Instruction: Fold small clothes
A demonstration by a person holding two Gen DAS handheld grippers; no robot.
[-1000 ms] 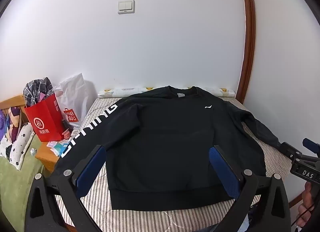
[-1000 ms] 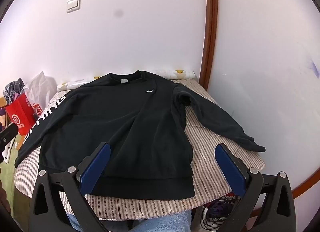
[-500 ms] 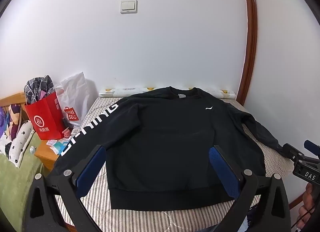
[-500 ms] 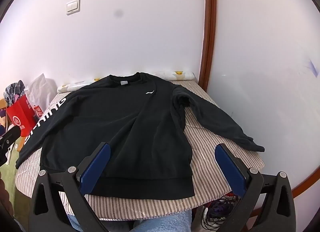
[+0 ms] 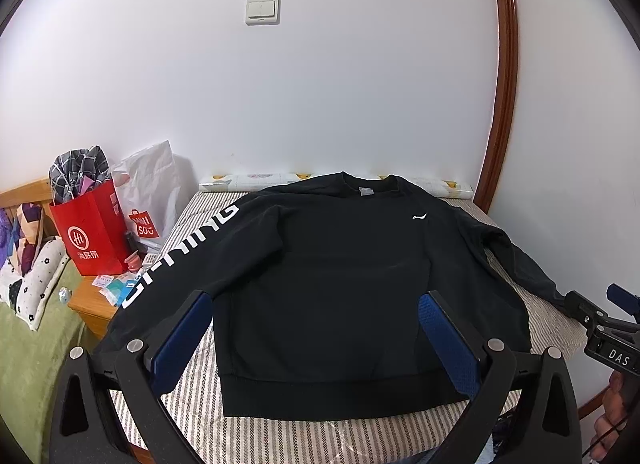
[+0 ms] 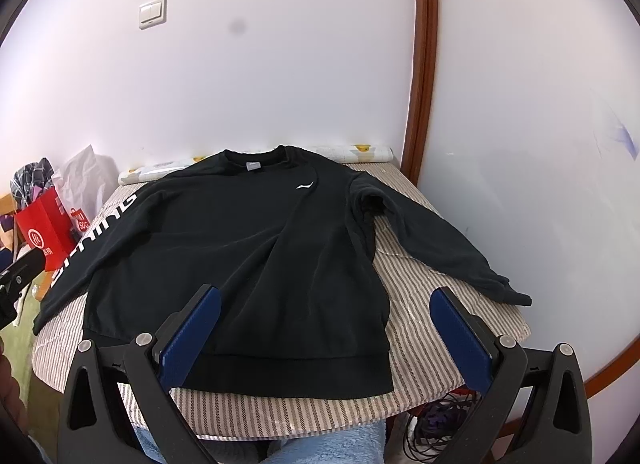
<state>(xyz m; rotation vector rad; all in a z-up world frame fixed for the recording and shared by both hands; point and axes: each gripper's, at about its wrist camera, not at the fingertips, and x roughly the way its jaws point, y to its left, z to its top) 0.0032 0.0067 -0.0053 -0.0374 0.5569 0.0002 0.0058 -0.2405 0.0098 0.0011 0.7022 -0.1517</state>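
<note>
A striped table (image 6: 404, 280) against a white wall holds a black sweatshirt (image 6: 240, 256) lying flat, collar away (hem nearest). Both the left gripper (image 5: 316, 334) and right gripper (image 6: 324, 330) hover spread, empty; the plain sleeve (image 6: 440, 248) lies nearer the right.

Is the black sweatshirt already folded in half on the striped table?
No, the black sweatshirt lies spread flat on the striped table with both sleeves stretched out to the sides.
</note>
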